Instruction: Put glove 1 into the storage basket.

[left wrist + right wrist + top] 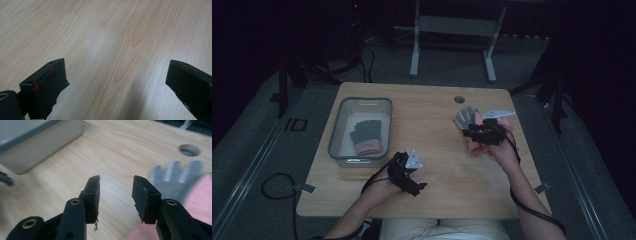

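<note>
Two gloves lie apart on the pale wooden bench (pixel 432 125), and the grey plastic rectangular bin (pixel 337 131) serves as the landmark. Inside that bin, on its floor, rests a dark grey knitted glove with a pink cuff (pixel 366 137), fingers pointing to the bin's far wall. Just off the bin's near right corner, the left tool (pixel 398 161) hovers over bare bench; in the left gripper view its jaws stand wide apart with only wood grain between them, so it is released and holds nothing. A person's left hand (pixel 387 186) carries it, cable trailing toward the near edge.

Well to the right of the bin, beyond a broad stretch of bare wood, lies a light grey glove with a pink cuff (pixel 466 119), its fingers spread toward the far side, near the round cable hole (pixel 459 99) in the bench. The right tool (pixel 470 132) sits over the pink part of this glove. In the right gripper view its jaws are parted with a gap, nothing between the pads; the grey fingers (pixel 175 173) show blurred just right of them, the bin's wall (pixel 42 147) at upper left.
</note>
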`<state>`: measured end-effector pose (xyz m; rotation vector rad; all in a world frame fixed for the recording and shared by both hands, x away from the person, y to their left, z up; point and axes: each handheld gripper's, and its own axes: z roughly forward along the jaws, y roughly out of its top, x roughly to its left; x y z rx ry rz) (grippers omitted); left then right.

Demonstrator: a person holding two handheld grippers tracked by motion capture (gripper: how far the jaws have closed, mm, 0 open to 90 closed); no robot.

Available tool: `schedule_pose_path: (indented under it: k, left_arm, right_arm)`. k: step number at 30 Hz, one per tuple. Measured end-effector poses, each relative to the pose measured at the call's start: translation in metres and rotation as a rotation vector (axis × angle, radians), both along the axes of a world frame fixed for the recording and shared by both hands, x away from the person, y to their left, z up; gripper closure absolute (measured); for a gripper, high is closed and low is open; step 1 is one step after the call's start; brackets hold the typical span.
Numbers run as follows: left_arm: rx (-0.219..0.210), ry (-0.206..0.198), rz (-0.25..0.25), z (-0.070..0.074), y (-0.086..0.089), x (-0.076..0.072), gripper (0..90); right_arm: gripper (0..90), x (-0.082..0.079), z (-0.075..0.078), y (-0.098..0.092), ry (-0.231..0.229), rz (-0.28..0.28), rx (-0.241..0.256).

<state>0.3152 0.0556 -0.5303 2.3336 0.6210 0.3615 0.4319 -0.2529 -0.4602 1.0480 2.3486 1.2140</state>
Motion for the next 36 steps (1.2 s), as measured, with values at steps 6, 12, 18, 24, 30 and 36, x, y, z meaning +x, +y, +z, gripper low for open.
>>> schedule_pose_path:
  k: [6,12,18,24,30,36]
  left_arm:
    - [-0.014,0.018,0.044,-0.013,0.004,-0.005,1.5]
    - [-0.050,0.026,0.065,-0.018,0.010,-0.009,1.4]
    - [-0.068,0.031,0.079,-0.023,0.013,-0.014,1.5]
    - [-0.054,0.008,0.084,-0.023,0.014,-0.017,1.5]
    - [-0.041,0.000,0.079,-0.025,0.015,-0.018,1.5]
    - [-0.046,0.007,0.071,-0.027,0.017,-0.018,1.5]
  right_arm:
    - [58.3,0.012,0.002,-0.019,-0.047,-0.039,-0.080]
    - [58.8,0.034,0.002,-0.022,-0.041,-0.075,-0.122]
    - [60.3,0.056,-0.018,-0.013,0.028,-0.098,-0.160]
    - [60.0,0.075,-0.036,-0.002,0.077,-0.114,-0.236]
    - [60.4,0.084,-0.054,0.002,0.113,-0.139,-0.324]
    - [67.6,0.088,-0.065,0.009,0.124,-0.134,-0.347]
